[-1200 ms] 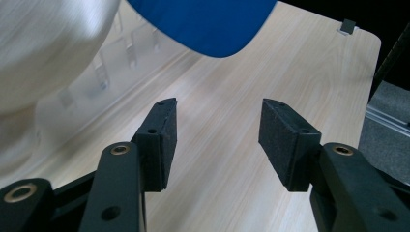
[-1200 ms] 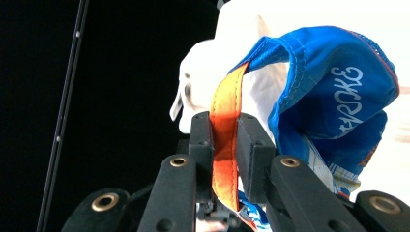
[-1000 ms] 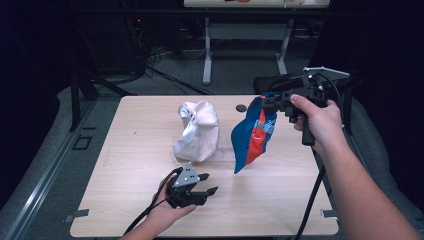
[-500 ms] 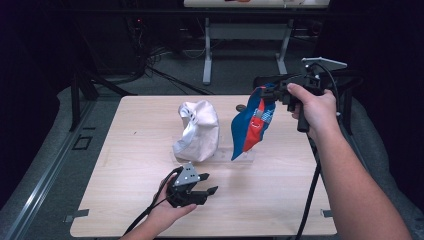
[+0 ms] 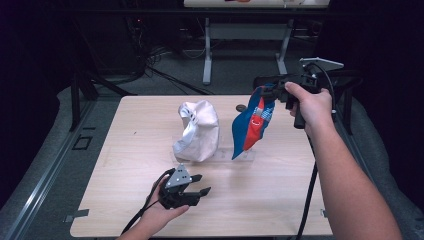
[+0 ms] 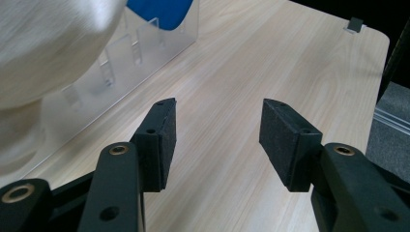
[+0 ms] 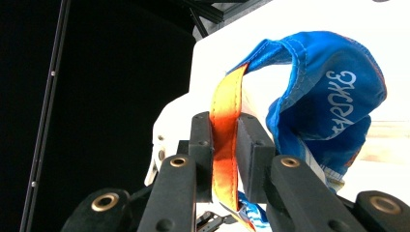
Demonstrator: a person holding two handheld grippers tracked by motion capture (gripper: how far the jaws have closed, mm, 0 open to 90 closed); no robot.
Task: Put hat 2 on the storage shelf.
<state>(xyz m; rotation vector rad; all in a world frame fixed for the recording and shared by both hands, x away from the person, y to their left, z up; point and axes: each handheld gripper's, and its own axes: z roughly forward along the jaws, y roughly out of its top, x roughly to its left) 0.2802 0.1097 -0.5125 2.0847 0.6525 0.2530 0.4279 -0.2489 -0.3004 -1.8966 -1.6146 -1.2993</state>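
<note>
A blue cloth bag [image 5: 251,124] with orange trim and white lettering hangs over the table's right half. My right gripper [image 5: 266,93] holds it from the top. In the right gripper view the jaws [image 7: 225,123] are shut on the bag's orange strap [image 7: 225,104], and the blue cloth [image 7: 329,96] droops beyond them. A white cloth bag [image 5: 197,131] is slumped mid-table beside a clear plastic rack [image 5: 240,153]. My left gripper [image 5: 197,186] rests low near the front edge, open, with bare wood between its pads [image 6: 215,137]. Ahead of it are the rack [image 6: 145,41] and the white bag [image 6: 48,43].
A small dark round object [image 5: 241,107] lies on the wooden table [image 5: 310,190] behind the blue bag. Table legs and cables stand on the floor beyond the far edge. The surroundings are dark.
My right hand has carried the blue bag a little toward the table's far side, so its lower tip now hangs over the rack. The left gripper has stayed put.
</note>
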